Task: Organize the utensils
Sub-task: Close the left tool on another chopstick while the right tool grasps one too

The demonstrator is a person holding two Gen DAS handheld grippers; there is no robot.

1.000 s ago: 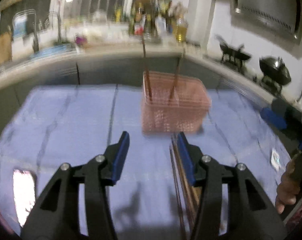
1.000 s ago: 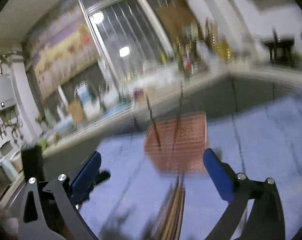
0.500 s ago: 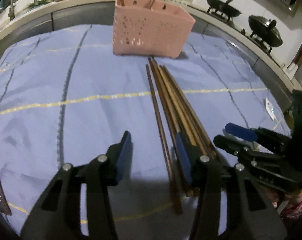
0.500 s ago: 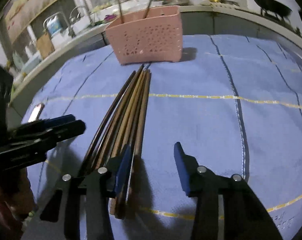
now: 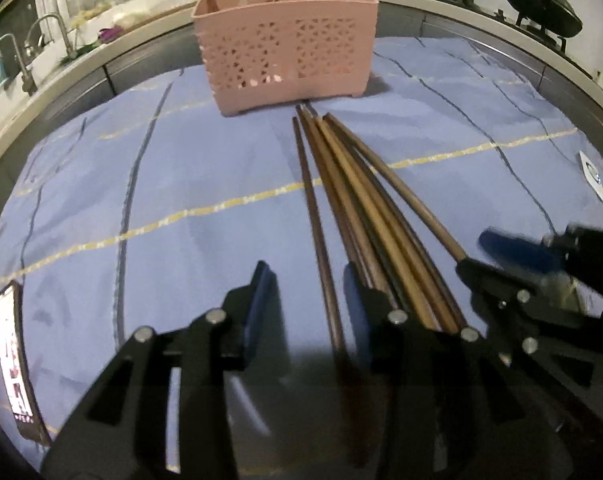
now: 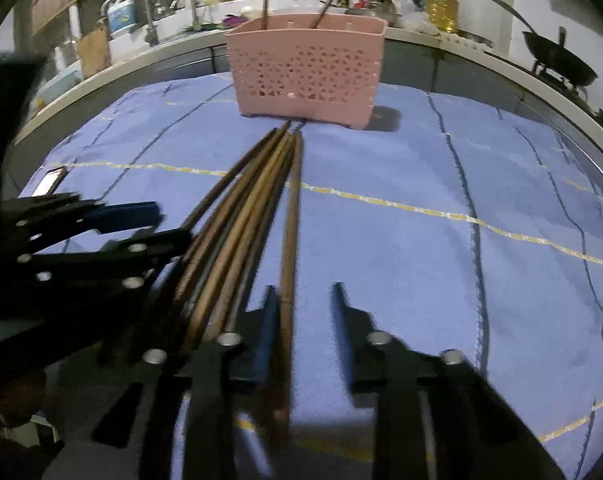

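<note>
Both grippers down on the chopsticks (image 5: 365,208), neither clamped yet.

My left gripper (image 5: 307,300): jaws just been closing, still apart, the leftmost stick (image 5: 313,208) between them and not pinched. My right gripper (image 6: 305,316): jaws also just been closing, gap still showing, the rightmost stick (image 6: 291,220) against the left pad only. The bundle lies on the blue cloth (image 5: 181,168), tips at 12 o'clock just short of the pink basket (image 5: 285,48), which holds two upright sticks.

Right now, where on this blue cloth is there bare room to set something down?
Free: the wide patch between the phone and the chopsticks, and the cloth right of the chopsticks, out to its edge. Crowded: the middle strip from the pink basket along the chopsticks.
</note>
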